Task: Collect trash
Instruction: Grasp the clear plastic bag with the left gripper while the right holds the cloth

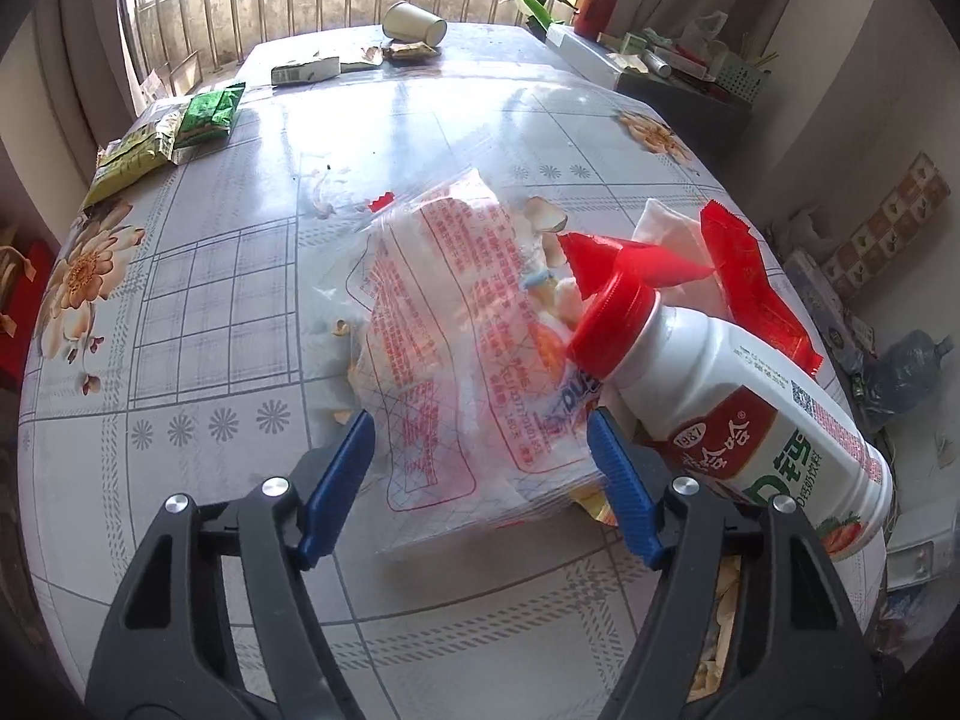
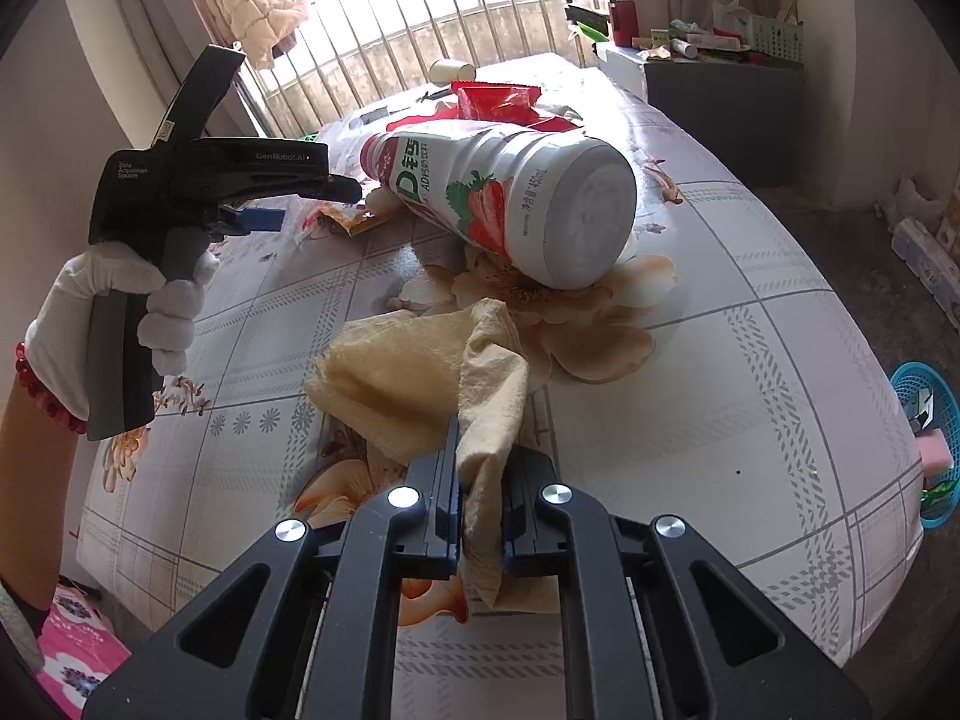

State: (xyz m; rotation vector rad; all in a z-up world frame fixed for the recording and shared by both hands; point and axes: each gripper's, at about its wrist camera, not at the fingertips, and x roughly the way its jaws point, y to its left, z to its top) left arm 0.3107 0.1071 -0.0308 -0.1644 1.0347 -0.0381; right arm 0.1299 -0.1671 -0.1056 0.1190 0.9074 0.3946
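My left gripper (image 1: 480, 450) stands open, its blue fingers (image 1: 339, 480) on either side of the near end of a clear plastic bag (image 1: 444, 348) with red print, which lies on the flowered table (image 1: 210, 300). Just right of it a white drink bottle (image 1: 750, 420) with a red cap lies on its side, with a red wrapper (image 1: 750, 282) and a white tissue (image 1: 666, 228) behind it. In the right wrist view my right gripper (image 2: 480, 516) is shut on a crumpled beige paper towel (image 2: 420, 372), with the bottle (image 2: 510, 192) and the red wrapper (image 2: 498, 99) beyond it.
A white-gloved hand (image 2: 120, 300) holds the left gripper at the table's left. A tipped paper cup (image 1: 414, 21), a small box (image 1: 306, 69) and green snack packets (image 1: 207, 111) lie at the far end. A cluttered cabinet (image 1: 678, 66) stands right; a blue basket (image 2: 927, 420) sits on the floor.
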